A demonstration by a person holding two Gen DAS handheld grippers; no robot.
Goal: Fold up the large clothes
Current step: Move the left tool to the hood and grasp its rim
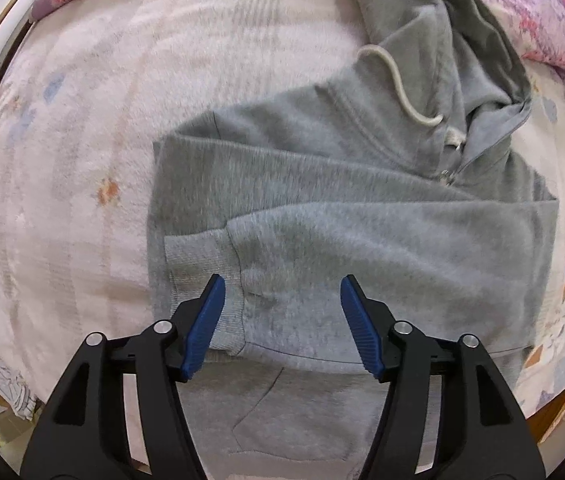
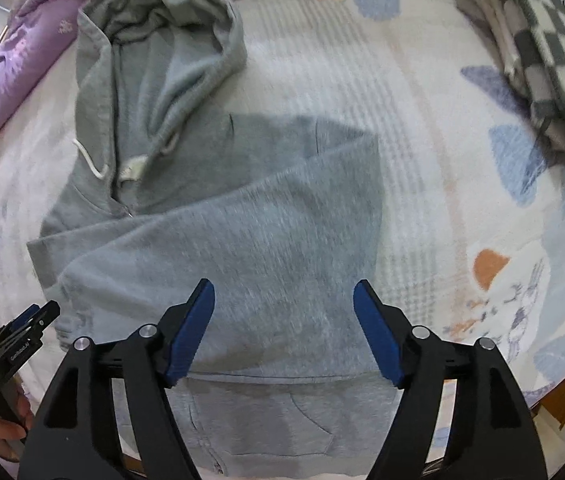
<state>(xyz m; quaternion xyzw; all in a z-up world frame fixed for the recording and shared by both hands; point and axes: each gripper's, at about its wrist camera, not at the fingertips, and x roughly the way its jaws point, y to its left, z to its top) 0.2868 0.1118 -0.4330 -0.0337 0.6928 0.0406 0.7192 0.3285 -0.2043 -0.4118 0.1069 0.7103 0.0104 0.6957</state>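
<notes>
The left gripper (image 1: 282, 292) is seen with its blue pads spread wide and nothing held between them; it hangs above the grey hoodie (image 1: 362, 232) without touching it. The right gripper (image 2: 284, 298) is likewise spread wide and empty, clear of the cloth below. The hoodie is laid flat on a pale patterned bedspread (image 1: 82, 140), its long axis running away from the grippers: the pocketed hem (image 2: 274, 432) is nearest, the hood (image 2: 162, 20) farthest. Both sleeves are folded across the chest, one over the other, and the ribbed cuff (image 1: 198, 264) of the upper one is seen at the left edge of the body. The zip is closed partway, and cream drawstrings (image 1: 398, 88) lie loose near the collar. Beyond the hood a purple floral pillow (image 2: 18, 68) is seen, and a checked cloth (image 2: 542, 60) lies far right.
</notes>
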